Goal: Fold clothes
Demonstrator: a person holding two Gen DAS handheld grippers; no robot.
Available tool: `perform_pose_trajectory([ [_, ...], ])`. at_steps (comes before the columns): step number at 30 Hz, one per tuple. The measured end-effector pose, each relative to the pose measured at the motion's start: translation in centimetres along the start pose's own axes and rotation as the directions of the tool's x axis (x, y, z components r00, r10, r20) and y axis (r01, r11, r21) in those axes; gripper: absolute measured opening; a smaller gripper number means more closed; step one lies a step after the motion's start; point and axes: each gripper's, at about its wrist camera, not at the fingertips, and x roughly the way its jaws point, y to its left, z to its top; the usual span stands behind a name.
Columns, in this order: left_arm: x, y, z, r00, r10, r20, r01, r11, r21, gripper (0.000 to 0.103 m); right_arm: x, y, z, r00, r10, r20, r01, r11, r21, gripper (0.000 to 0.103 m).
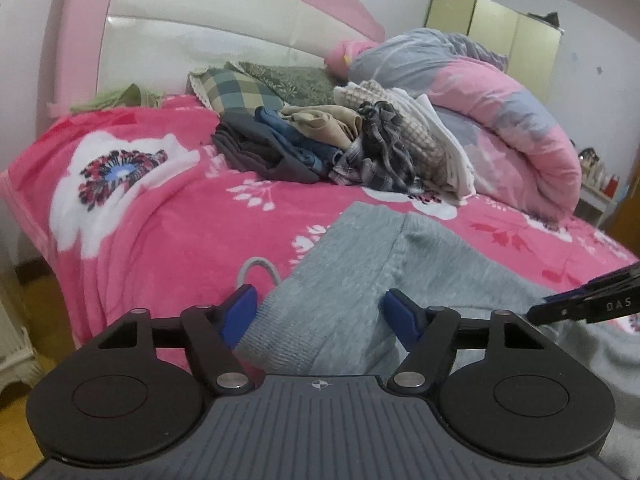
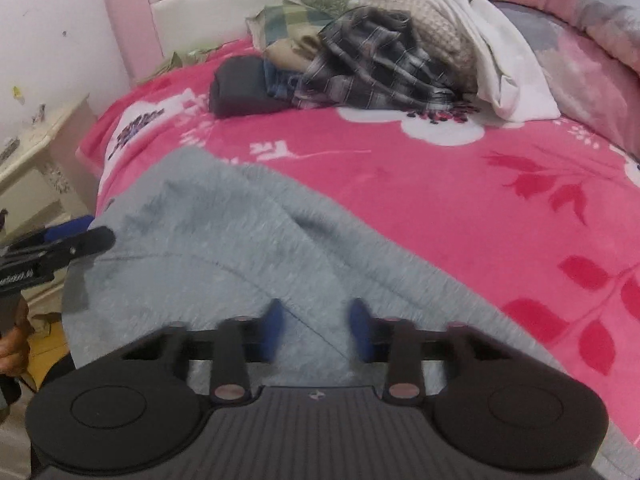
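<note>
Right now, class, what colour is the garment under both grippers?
Light grey garment, clearest in the right wrist view.

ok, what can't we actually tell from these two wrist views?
- Grey garment: type and lower part unknown; the gripper bodies and bottom edge cut it off in both views.
- Right gripper: fingers motion-blurred, so contact with the fabric is unclear.
- Clothes pile: item count unreadable; pieces overlap.
- Nightstand: the small items on it are too small and are cut off by the left edge.

Bare pink blanket (image 2: 400,184) is seen open between grey garment (image 2: 224,248) and clothes pile (image 2: 372,68); passage further back is blocked by rolled duvet (image 1: 500,120).
</note>
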Motion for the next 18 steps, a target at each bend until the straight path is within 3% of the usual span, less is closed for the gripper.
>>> perform_pose_trajectory([
  [1,0.0,-0.1,-0.1,1.000,0.003,0.002,-0.003,1.000,0.006,0.070,-0.2,0.4,-0.3,1.000,-0.008,0.008,0.009,1.000,-0.018,0.010],
  [3,0.0,-0.1,0.1,1.000,0.004,0.003,-0.004,1.000,0.002,0.070,-0.8,1.1,-0.5,0.998,-0.038,0.040,0.039,0.999,-0.024,0.007],
  [9,0.0,-0.3,1.0,1.000,-0.003,0.008,0.003,1.000,-0.016,0.070,-2.7,2.3,1.2,0.976,-0.145,0.165,0.154,0.987,-0.042,0.006],
  [18,0.2,-1.1,0.8,1.000,0.000,0.023,0.000,1.000,0.009,0.070,-1.3,1.8,3.0,0.954,-0.232,0.190,0.253,0.963,-0.094,0.006],
])
